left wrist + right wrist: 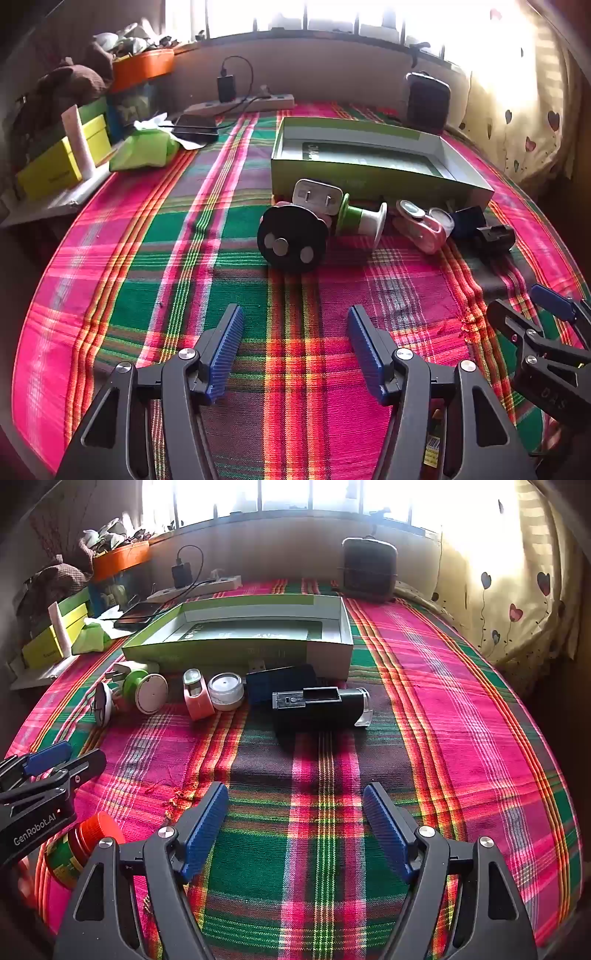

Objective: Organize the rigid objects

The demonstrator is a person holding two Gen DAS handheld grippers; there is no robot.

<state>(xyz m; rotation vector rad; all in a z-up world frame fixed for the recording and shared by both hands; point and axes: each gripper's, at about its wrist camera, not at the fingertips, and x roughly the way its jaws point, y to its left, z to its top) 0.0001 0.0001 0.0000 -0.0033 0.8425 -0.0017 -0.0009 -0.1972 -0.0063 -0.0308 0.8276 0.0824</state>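
Both tools, left (pixel 295 325) and right (pixel 295 805), gape wide and empty over the plaid cloth (pixel 461 701); small rigid items line the open green box (pixel 236 653).

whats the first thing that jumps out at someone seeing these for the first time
The loud pink, green and red plaid cloth fills both views. On it an open green box sits mid-bed with a row of small items along its near wall, including a black round disc at the left end and a black rectangular device at the right. Both the left gripper and right gripper hover open and empty.
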